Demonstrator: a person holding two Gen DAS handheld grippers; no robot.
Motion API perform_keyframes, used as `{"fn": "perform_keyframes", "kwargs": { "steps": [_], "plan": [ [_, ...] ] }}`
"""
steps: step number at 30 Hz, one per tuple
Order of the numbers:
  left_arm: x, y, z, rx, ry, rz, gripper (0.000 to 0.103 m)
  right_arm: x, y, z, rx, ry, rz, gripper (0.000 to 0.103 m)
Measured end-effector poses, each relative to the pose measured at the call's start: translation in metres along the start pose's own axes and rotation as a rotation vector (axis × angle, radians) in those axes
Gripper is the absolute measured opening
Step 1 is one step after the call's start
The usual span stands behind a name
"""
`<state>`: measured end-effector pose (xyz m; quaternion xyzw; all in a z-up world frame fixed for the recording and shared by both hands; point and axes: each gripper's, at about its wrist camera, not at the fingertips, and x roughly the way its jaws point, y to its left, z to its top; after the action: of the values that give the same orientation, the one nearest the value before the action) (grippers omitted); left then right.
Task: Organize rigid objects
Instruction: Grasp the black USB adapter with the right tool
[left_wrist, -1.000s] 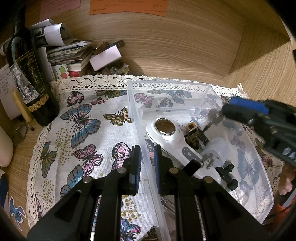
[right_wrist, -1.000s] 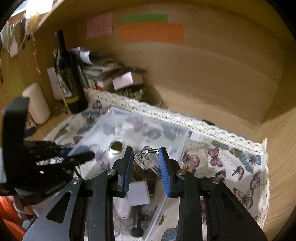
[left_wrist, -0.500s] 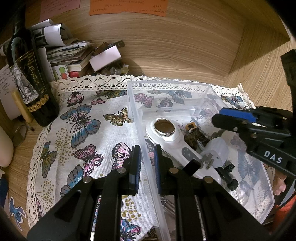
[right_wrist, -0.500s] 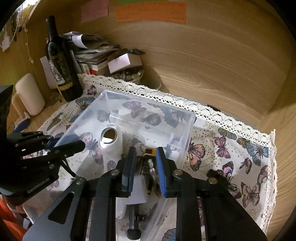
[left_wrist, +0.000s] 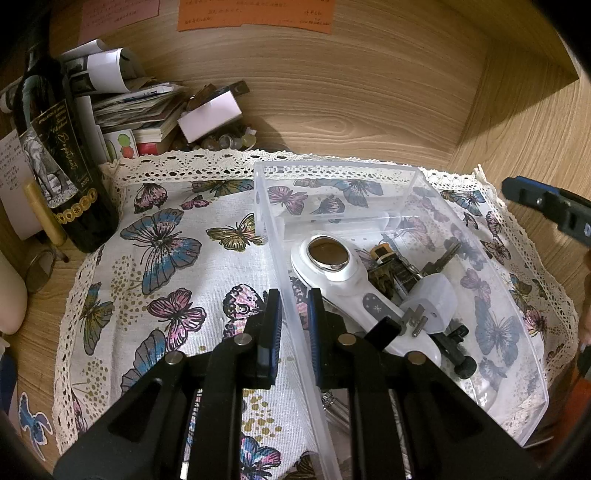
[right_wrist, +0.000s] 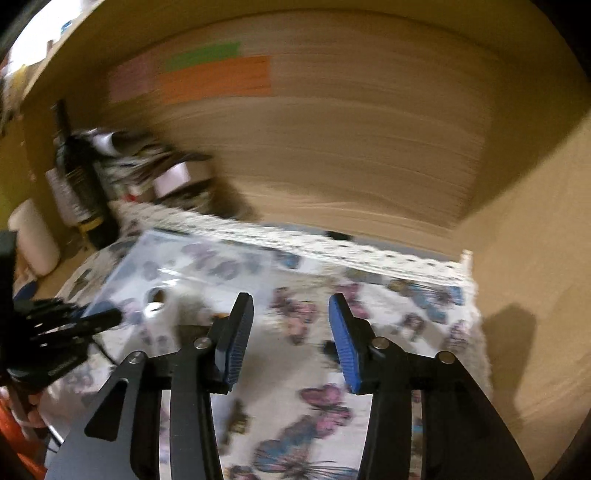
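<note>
- Wooden worktop (left_wrist: 22, 332) under a butterfly-print cloth (left_wrist: 166, 266) with a lace edge; wine bottle (left_wrist: 62, 162) and a heap of papers and booklets (left_wrist: 133, 107) at the back left, well apart from the work.
- Clear plastic bin (left_wrist: 369, 173) on the right part of the cloth, upright, serving as the collecting place.
- Left gripper (left_wrist: 293, 314) astride the bin's near-left wall, fingers narrow, one inside and one outside, apparently pinching that wall to steady it.
- Right gripper (right_wrist: 291, 332) over bare cloth to the right of the bin, fingers wide apart and holding nothing; view motion-blurred.
- Inside the bin: white handheld device with a round metal head (left_wrist: 332, 258), white plug adapter (left_wrist: 430, 295) lying against it, brown patterned lighter-like item (left_wrist: 388, 266), keys (left_wrist: 439, 260) beside the adapter, black screw-like tool (left_wrist: 458, 350) at the near end.
- Likely progress: near the end, no loose rigid item visible on the cloth in either view.
- Left to do, as a guess: freeing the bin wall, or fetching items out of view.
</note>
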<state>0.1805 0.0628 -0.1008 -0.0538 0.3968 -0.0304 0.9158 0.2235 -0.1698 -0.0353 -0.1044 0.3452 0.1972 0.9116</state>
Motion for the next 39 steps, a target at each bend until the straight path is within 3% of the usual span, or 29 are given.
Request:
{"fn": "perform_keyframes", "kwargs": {
  "steps": [4,8,10,12,14,22,23,24,25,39],
  "plan": [
    [0.000,0.000,0.000,0.000,0.000,0.001,0.013,0.005,-0.031,-0.002,0.060,0.021,-0.065,0.039],
    [0.000,0.000,0.000,0.001,0.000,0.001,0.013,0.021,-0.044,-0.010,0.084,0.073,-0.074,0.040],
    [0.000,0.000,0.000,0.001,0.000,0.001,0.013,0.033,-0.045,-0.015,0.086,0.113,-0.068,0.041],
    [0.000,0.000,0.000,0.000,0.000,0.001,0.013,0.047,-0.046,-0.022,0.088,0.156,-0.058,0.051],
    [0.000,0.000,0.000,0.000,0.000,0.000,0.013,0.061,-0.043,-0.028,0.091,0.193,-0.043,0.054],
    [0.000,-0.001,0.000,0.000,-0.001,0.001,0.013,0.105,-0.034,-0.040,0.060,0.295,-0.054,0.053],
    [0.000,-0.001,0.000,0.000,-0.001,0.001,0.013,0.106,-0.034,-0.041,0.062,0.292,-0.052,0.053],
    [0.000,-0.001,0.000,0.000,0.000,0.001,0.013,0.105,-0.034,-0.040,0.062,0.284,-0.050,0.044],
    [0.000,0.000,0.000,0.001,0.000,0.001,0.013,0.104,-0.034,-0.040,0.063,0.288,-0.042,0.041],
    [0.000,0.000,0.000,0.000,0.000,0.002,0.013,0.041,-0.023,-0.021,0.050,0.150,-0.028,0.041]
  ]
}}
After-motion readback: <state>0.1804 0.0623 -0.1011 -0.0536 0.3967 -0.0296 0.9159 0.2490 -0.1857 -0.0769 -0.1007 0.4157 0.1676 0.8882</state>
